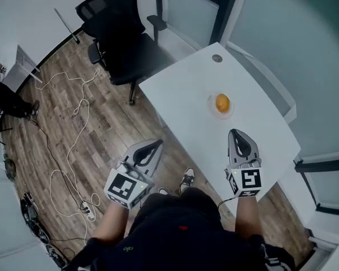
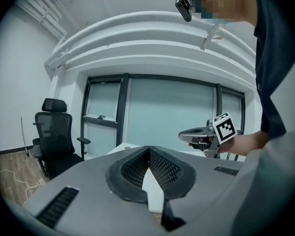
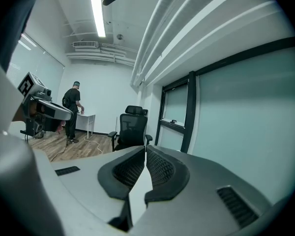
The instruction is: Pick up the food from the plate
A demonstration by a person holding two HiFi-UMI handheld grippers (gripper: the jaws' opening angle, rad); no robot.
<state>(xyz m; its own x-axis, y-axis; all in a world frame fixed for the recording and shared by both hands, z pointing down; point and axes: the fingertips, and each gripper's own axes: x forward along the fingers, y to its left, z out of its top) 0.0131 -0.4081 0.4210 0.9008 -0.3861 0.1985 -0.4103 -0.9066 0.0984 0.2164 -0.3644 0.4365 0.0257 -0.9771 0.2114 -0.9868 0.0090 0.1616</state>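
Note:
An orange piece of food (image 1: pixel 222 102) lies on a small clear plate (image 1: pixel 212 109) in the middle of the white table (image 1: pixel 186 95). My right gripper (image 1: pixel 235 132) hovers over the table's near part, a short way in front of the plate, pointing at it, its jaws shut and empty. My left gripper (image 1: pixel 157 143) is held left of the table over the floor, also shut with nothing in it. In the left gripper view the jaws (image 2: pixel 148 149) meet at the tips, and the right gripper (image 2: pixel 206 134) shows beyond. The right gripper view shows closed jaws (image 3: pixel 145 149).
A black office chair (image 1: pixel 121 33) stands at the table's far left corner. White cables (image 1: pixel 73 145) trail over the wooden floor. A small grey disc (image 1: pixel 217 58) sits near the table's far end. Glass walls run along the right. A person (image 3: pixel 71 112) stands far off at a desk.

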